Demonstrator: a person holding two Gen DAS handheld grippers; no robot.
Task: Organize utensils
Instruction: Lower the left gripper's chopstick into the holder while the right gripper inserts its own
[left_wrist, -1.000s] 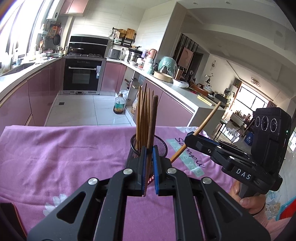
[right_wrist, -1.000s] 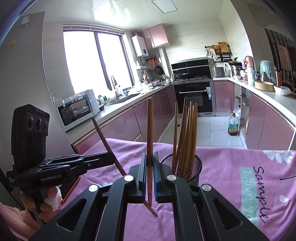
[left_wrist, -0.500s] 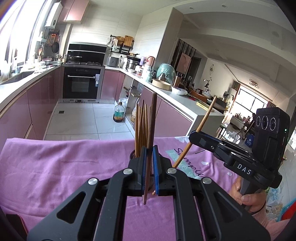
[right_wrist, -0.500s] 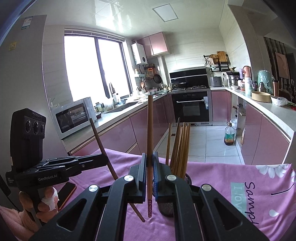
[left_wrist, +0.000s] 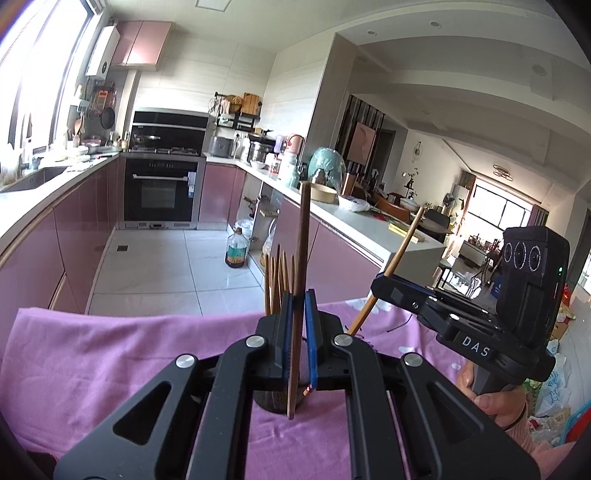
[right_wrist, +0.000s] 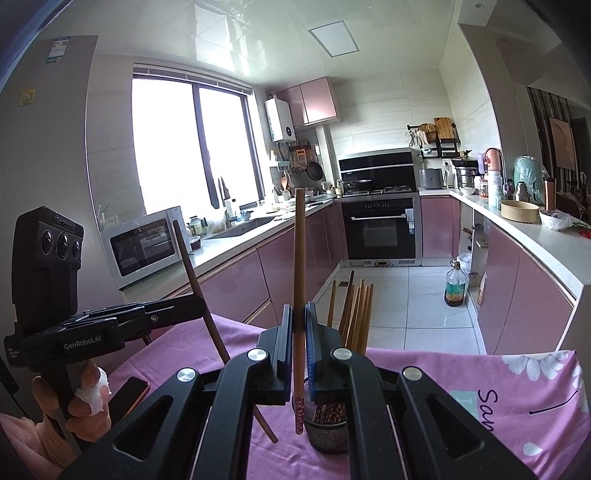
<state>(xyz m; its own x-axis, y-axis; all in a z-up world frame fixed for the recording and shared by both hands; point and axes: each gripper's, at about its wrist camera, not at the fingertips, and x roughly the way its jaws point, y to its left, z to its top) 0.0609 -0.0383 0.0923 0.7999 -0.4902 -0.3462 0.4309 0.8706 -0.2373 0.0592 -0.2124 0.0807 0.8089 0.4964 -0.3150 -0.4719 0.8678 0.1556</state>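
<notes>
Most chopsticks (right_wrist: 356, 314) sit in holder (right_wrist: 328, 432); left tool (left_wrist: 298, 332) & right tool (right_wrist: 298, 332) each clamp one chopstick, not yet stowed.

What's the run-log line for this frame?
left gripper: jaws shut on dark chopstick | right gripper: jaws shut on light chopstick | holder: below, holding chopsticks

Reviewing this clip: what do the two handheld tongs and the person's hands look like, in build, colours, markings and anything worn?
Both tongs are matte black, with angular linkage arms, silver pivot bolts and blue pads. The left tongs read "GenRobot.AI" in white; the right tongs read "DAS". Each carries a black box with three round lenses. The left hand has white tape on a finger and a pink sleeve; the right hand's cuff is pink too.
</notes>
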